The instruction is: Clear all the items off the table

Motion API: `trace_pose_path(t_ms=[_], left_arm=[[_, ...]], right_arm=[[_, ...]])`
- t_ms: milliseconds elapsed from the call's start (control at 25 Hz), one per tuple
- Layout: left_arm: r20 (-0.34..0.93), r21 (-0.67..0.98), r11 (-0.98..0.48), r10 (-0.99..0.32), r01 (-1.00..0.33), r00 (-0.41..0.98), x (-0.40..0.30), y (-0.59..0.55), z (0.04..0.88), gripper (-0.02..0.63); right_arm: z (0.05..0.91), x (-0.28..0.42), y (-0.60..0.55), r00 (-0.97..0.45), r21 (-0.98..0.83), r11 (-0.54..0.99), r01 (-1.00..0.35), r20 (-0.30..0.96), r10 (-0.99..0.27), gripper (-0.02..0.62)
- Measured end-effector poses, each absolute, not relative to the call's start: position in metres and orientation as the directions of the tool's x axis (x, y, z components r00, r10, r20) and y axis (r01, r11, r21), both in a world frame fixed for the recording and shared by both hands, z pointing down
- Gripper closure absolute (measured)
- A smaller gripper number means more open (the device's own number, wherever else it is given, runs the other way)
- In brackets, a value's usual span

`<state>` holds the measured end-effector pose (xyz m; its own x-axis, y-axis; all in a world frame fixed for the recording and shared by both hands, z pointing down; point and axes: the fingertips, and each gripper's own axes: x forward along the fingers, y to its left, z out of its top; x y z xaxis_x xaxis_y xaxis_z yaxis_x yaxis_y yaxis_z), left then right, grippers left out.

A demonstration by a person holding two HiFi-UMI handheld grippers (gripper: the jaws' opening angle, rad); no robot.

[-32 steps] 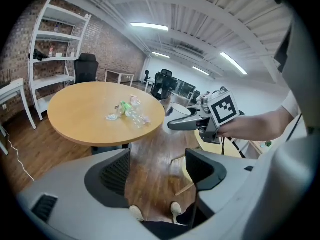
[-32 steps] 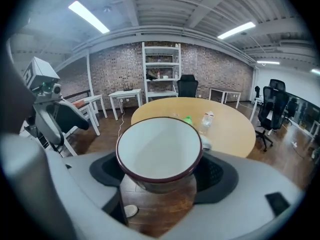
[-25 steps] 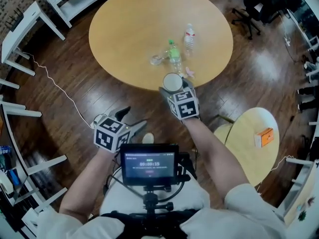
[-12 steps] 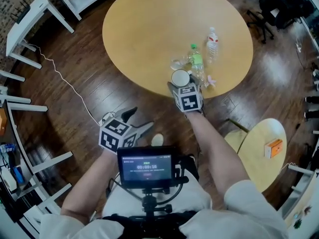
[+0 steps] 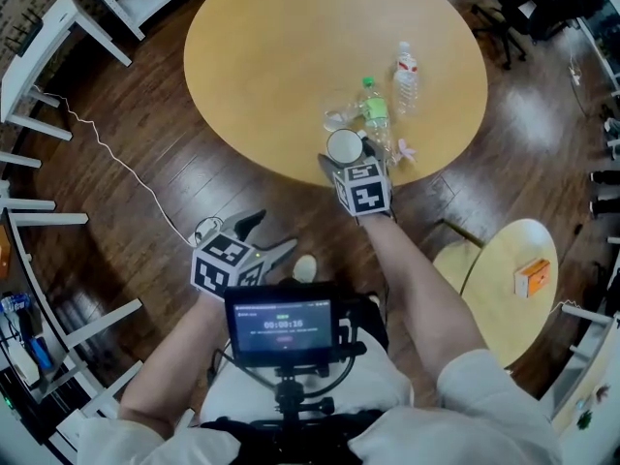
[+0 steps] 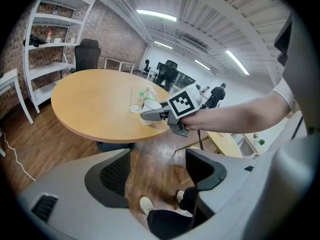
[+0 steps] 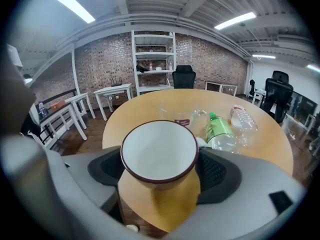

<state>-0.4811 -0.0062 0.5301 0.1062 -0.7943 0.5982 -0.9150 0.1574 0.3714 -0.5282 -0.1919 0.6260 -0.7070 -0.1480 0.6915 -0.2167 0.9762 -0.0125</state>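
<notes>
Against one second ago: the right gripper [image 5: 345, 158] and the white cup [image 5: 344, 146] are found further in from the near edge of the tabletop [image 5: 271, 66], closer to the green-capped bottle [image 5: 373, 114]; against half a second ago their place is unchanged; the right jaws have just been opening, with the cup between them. The cup is seen standing upright just inside the near edge; the pads flank it loosely, slackened, and no press on its wall is made out. The left gripper [image 5: 266, 232] is held over the floor, off the near edge, much as before; its jaws are spread, with nothing between them.

Containers: cup, dark-red rim, white inside, nothing in it; clear glass [image 5: 339, 119] just behind the cup, apparently with nothing in it; green-capped bottle lying on its side just beside the cup; clear bottle [image 5: 405, 71] lying further toward the far-right edge; the bottles' contents cannot be told.
</notes>
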Motion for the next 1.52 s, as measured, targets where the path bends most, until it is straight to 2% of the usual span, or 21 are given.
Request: trace_pose_path(t_ms=[200,400,640,960,1320,1440,1520], left_arm=[[0.586,0.374,0.12,-0.799,-0.92,0.134,-0.478,-0.018,0.528,0.264],[0.565,0.398,0.043,-0.798,-0.917,0.208,-0.457,-0.035,0.533,0.264],[0.545,0.411,-0.084,-0.776,-0.908,0.318,-0.406,-0.065,0.539,0.264],[0.523,0.376,-0.245,-0.74,-0.894,0.423,-0.278,-0.082,0.527,0.264],[0.467,0.323,-0.367,-0.74,-0.872,0.484,-0.079,-0.087,0.505,0.264],[0.491,0.323,-0.362,-0.726,-0.875,0.481,-0.033,-0.047,0.508,0.267],[0.491,0.31,-0.358,-0.733,-0.881,0.471,0.0,-0.032,0.501,0.295]], right_arm=[[0.6,-0.509,-0.187,-0.727,0.01,0.976,-0.217,0.666,-0.168,0.156],[0.571,-0.461,-0.179,-0.751,0.013,0.971,-0.24,0.631,-0.194,0.156],[0.544,-0.364,-0.185,-0.726,0.024,0.928,-0.372,0.616,-0.307,0.156],[0.534,-0.174,-0.168,-0.658,0.019,0.839,-0.543,0.611,-0.44,0.156],[0.512,0.108,-0.127,-0.543,0.032,0.664,-0.747,0.548,-0.636,0.146],[0.515,0.181,-0.08,-0.514,0.006,0.625,-0.78,0.564,-0.646,0.146],[0.509,0.229,-0.058,-0.495,-0.012,0.587,-0.809,0.553,-0.67,0.146]])
